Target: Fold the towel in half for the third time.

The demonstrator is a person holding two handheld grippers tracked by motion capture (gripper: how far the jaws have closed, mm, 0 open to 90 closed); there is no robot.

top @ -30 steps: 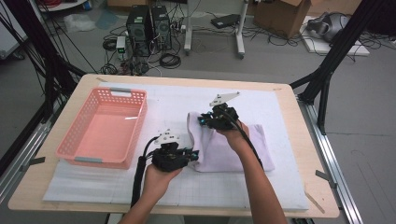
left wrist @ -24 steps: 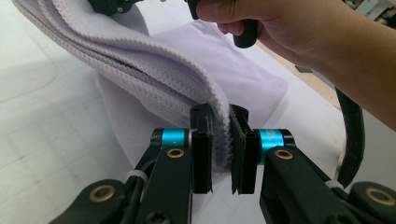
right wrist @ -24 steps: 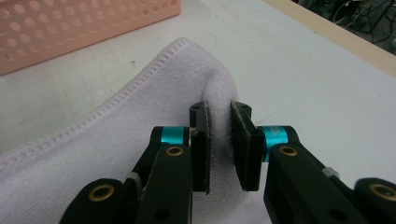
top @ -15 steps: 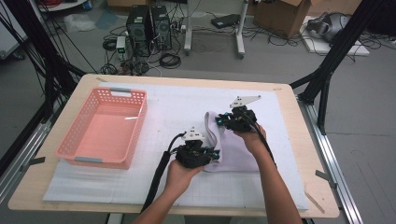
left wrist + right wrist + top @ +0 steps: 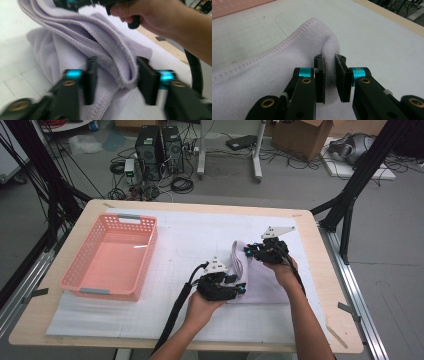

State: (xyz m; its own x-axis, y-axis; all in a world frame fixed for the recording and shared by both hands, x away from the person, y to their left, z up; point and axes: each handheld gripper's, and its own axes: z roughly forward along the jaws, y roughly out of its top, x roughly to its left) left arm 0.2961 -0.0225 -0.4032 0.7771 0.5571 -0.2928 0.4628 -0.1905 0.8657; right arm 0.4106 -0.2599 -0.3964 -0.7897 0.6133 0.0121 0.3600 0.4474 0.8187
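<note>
Our right gripper [image 5: 329, 75] pinches a fold of the lilac towel [image 5: 260, 280] on the white mat [image 5: 190, 240]. Left gripper [image 5: 115, 80] jaws have just been opening, the hem loose between them. We judge: lay the fold flat before releasing.

Left tool [image 5: 113, 80] — jaws newly apart — towel [image 5: 75, 50] released

Towel [image 5: 262, 82]: soft lilac terry cloth, stitched hem. Basket [image 5: 111, 257]: glossy pink plastic, perforated. Table [image 5: 200, 206]: matt wood edge; mat [image 5: 200, 232] under tool: white gridded sheet.
</note>
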